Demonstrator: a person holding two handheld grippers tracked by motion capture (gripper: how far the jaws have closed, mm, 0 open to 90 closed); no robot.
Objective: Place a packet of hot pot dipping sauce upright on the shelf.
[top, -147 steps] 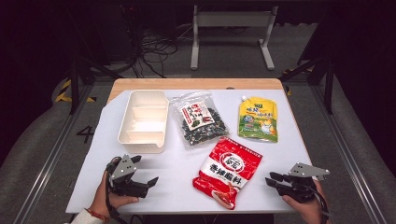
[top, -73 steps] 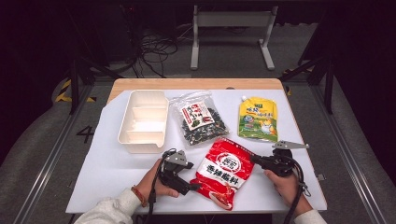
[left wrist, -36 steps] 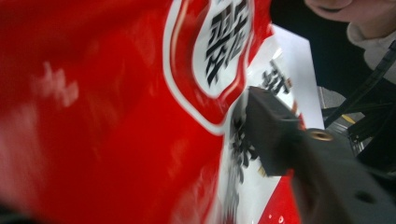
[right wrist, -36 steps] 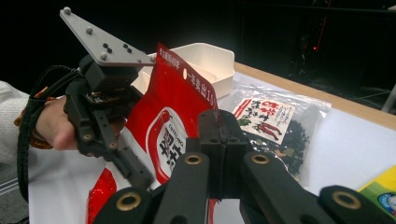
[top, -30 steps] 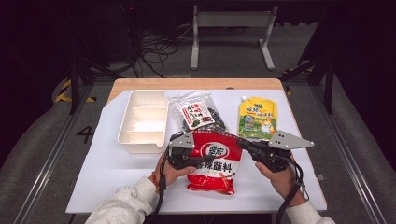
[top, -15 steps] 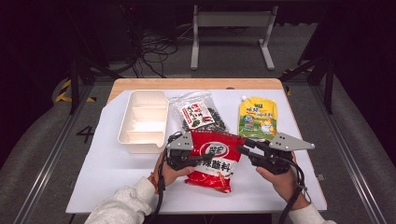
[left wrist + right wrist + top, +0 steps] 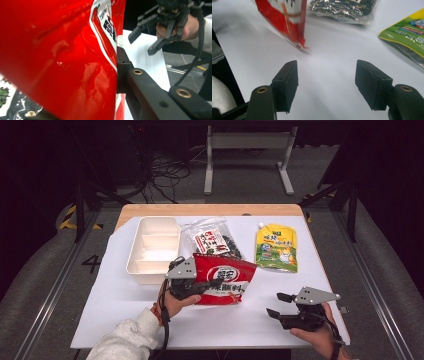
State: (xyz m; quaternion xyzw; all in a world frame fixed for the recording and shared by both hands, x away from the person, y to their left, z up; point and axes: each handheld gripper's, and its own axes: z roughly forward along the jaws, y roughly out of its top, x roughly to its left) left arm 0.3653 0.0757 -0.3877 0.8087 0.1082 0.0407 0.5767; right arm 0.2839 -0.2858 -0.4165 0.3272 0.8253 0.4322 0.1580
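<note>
The red snack bag [image 7: 222,279] is being held up off the white table cover [image 7: 115,295] near the middle of the high view, clamped at its left edge by the left gripper [image 7: 200,286], probably so it's hanging free and can be carried over to the white divided tray [image 7: 152,249] just up and left of it. The right gripper [image 7: 275,305] is being kept low at the lower right with its jaws spread wide and nothing between them, likely because the bag is already being handled by one side. In the left gripper view a black pad [image 7: 122,72] is being pressed flat into the glossy film, a detail that's getting lost from above, while the right gripper view is showing the bag's bottom corner [image 7: 299,45] dangling clear of the cover, with the dark seaweed pack [image 7: 342,8] and green pouch [image 7: 404,30] lying behind.
</note>
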